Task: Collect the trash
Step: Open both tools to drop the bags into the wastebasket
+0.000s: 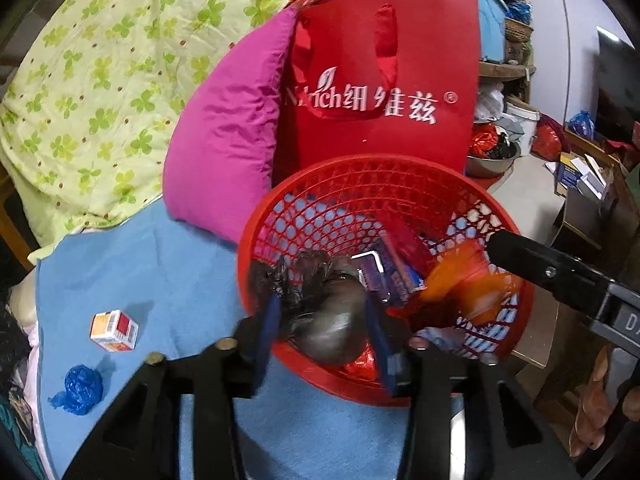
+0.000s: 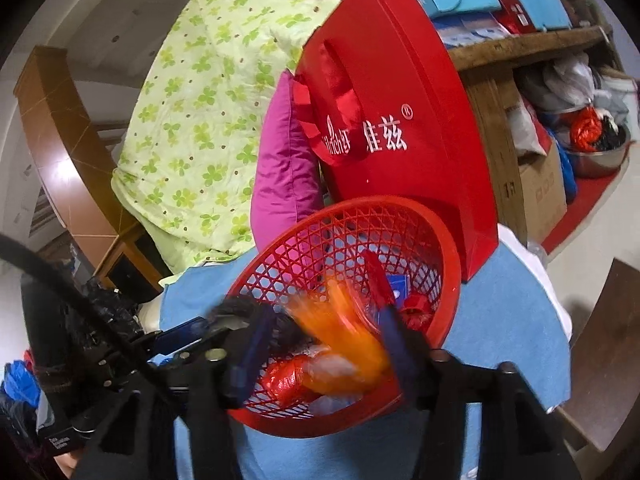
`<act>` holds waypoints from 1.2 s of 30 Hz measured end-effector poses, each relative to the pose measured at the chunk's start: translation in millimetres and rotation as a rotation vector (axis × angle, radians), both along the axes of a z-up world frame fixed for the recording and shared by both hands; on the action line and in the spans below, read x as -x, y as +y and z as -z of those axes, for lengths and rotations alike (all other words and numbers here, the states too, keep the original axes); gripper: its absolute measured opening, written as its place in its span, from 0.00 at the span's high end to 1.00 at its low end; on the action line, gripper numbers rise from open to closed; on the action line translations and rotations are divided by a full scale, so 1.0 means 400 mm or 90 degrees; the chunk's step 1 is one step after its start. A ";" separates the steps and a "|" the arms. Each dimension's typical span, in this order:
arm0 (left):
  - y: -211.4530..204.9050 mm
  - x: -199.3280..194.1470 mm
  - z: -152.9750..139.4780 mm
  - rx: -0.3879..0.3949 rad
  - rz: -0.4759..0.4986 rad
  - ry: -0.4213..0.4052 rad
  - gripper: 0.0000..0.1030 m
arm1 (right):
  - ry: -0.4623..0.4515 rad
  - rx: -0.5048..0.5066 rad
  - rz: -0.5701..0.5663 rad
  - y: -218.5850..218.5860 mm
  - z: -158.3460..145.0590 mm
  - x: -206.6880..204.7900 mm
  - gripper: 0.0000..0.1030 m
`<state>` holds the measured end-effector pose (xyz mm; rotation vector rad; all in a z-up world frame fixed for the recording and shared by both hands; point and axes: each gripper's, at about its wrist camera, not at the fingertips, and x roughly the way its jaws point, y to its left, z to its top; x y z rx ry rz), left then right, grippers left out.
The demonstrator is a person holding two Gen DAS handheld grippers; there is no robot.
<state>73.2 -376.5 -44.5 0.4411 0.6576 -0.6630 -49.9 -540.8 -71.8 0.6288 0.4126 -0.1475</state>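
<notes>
A red mesh basket sits on the blue cloth and holds wrappers and bags. My left gripper is over its near rim, fingers spread, with a blurred black plastic bag between them. My right gripper is over the same basket, fingers spread, with a blurred orange plastic bag between them. The right gripper also shows in the left wrist view at the basket's right rim. A small white and orange box and a crumpled blue bag lie on the cloth at the left.
A red gift bag stands right behind the basket, with a pink pillow and a green-clover quilt to the left. The blue cloth covers the surface. Shelves, boxes and a metal bowl crowd the right.
</notes>
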 end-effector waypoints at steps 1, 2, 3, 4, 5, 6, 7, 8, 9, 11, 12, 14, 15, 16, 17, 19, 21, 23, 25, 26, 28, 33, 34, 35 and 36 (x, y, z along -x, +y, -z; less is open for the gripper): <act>0.004 0.001 -0.001 0.000 -0.002 -0.005 0.50 | 0.002 0.005 0.001 0.004 -0.001 -0.003 0.40; 0.010 0.002 -0.003 -0.001 -0.005 -0.011 0.49 | 0.003 0.009 0.001 0.007 -0.002 -0.004 0.40; 0.017 0.005 -0.007 -0.005 -0.009 -0.021 0.48 | 0.003 0.012 0.000 0.011 -0.004 -0.004 0.40; 0.024 0.006 -0.012 -0.010 -0.015 -0.032 0.46 | 0.001 0.013 0.000 0.014 -0.007 -0.003 0.40; 0.032 0.007 -0.016 -0.014 -0.021 -0.044 0.43 | -0.001 0.013 -0.001 0.017 -0.009 -0.002 0.40; 0.042 0.009 -0.024 -0.017 -0.029 -0.055 0.43 | -0.003 0.014 -0.002 0.022 -0.013 -0.001 0.40; 0.054 0.010 -0.032 -0.017 -0.035 -0.064 0.42 | -0.004 0.015 -0.002 0.027 -0.016 0.000 0.40; 0.067 0.012 -0.040 -0.017 -0.040 -0.071 0.41 | -0.005 0.017 -0.004 0.033 -0.020 0.001 0.40; 0.086 0.015 -0.051 -0.016 -0.049 -0.081 0.41 | -0.006 0.018 -0.007 0.038 -0.025 0.002 0.40; 0.120 0.020 -0.069 -0.015 -0.065 -0.096 0.39 | -0.010 0.023 -0.012 0.053 -0.036 0.002 0.40; 0.135 0.021 -0.076 -0.015 -0.071 -0.100 0.39 | -0.012 0.026 -0.016 0.063 -0.042 0.003 0.40; 0.170 0.023 -0.091 -0.011 -0.088 -0.106 0.39 | -0.017 0.033 -0.024 0.085 -0.057 0.002 0.40; 0.186 0.023 -0.098 -0.008 -0.094 -0.106 0.39 | -0.020 0.038 -0.028 0.096 -0.064 0.002 0.40; 0.199 0.024 -0.104 -0.005 -0.099 -0.106 0.39 | -0.023 0.042 -0.033 0.108 -0.071 0.000 0.40; 0.213 0.025 -0.110 -0.001 -0.105 -0.105 0.39 | -0.025 0.046 -0.037 0.119 -0.076 0.000 0.40; 0.241 0.030 -0.121 0.005 -0.114 -0.108 0.39 | -0.029 0.054 -0.044 0.144 -0.091 -0.001 0.40; 0.264 0.035 -0.131 0.011 -0.120 -0.112 0.39 | -0.032 0.062 -0.052 0.166 -0.105 -0.003 0.40; 0.288 0.039 -0.141 0.020 -0.124 -0.113 0.39 | -0.034 0.072 -0.059 0.189 -0.117 -0.004 0.40; 0.302 0.040 -0.146 0.026 -0.128 -0.114 0.39 | -0.035 0.081 -0.065 0.212 -0.129 -0.004 0.40; 0.312 0.042 -0.150 0.030 -0.130 -0.114 0.39 | -0.036 0.084 -0.068 0.221 -0.135 -0.005 0.40; 0.330 0.047 -0.156 0.037 -0.134 -0.115 0.39 | -0.037 0.092 -0.074 0.240 -0.146 -0.006 0.40; 0.375 0.052 -0.171 0.056 -0.147 -0.116 0.39 | -0.039 0.112 -0.092 0.289 -0.170 -0.011 0.40; 0.384 0.052 -0.173 0.059 -0.150 -0.116 0.39 | -0.039 0.115 -0.095 0.296 -0.174 -0.013 0.40; 0.396 0.052 -0.177 0.064 -0.154 -0.116 0.39 | -0.038 0.119 -0.099 0.306 -0.178 -0.015 0.40; 0.406 0.053 -0.179 0.068 -0.157 -0.116 0.39 | -0.038 0.123 -0.102 0.317 -0.182 -0.017 0.40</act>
